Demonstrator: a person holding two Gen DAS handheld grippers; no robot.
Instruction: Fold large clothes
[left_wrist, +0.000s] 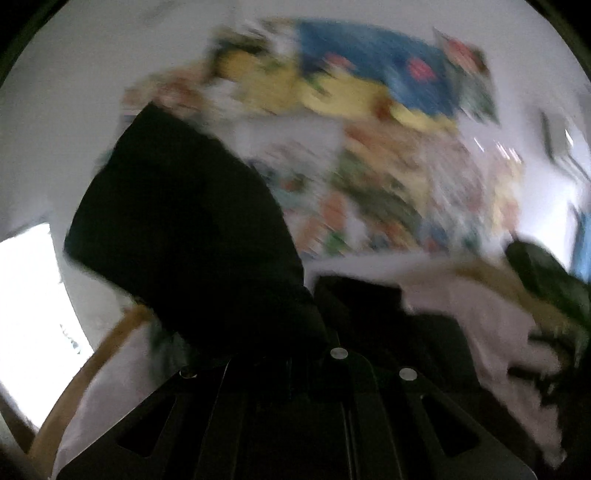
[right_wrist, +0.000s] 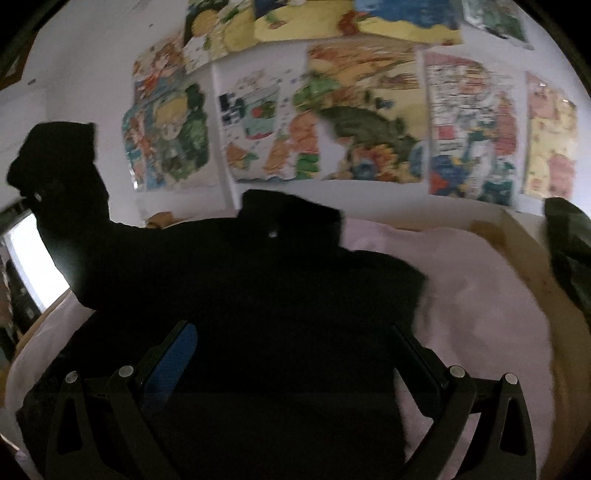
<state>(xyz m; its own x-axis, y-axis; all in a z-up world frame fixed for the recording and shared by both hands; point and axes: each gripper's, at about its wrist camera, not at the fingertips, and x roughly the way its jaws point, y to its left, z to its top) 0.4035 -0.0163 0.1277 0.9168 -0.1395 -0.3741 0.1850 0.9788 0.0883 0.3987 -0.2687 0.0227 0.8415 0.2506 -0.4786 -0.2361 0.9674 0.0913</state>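
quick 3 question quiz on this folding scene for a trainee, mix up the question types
1. True or false: the right gripper has its fingers spread apart over the black garment.
2. Multiple choice: what does the black garment lie on? A) a bare wooden floor B) a pale pink sheet C) a glass table
3. Short answer: what is the left gripper doing with the garment's sleeve?

Key
1. True: the fingers stand wide apart, with nothing pinched between them.
2. B
3. It is shut on the black cloth and holds it raised in front of the posters on the wall.
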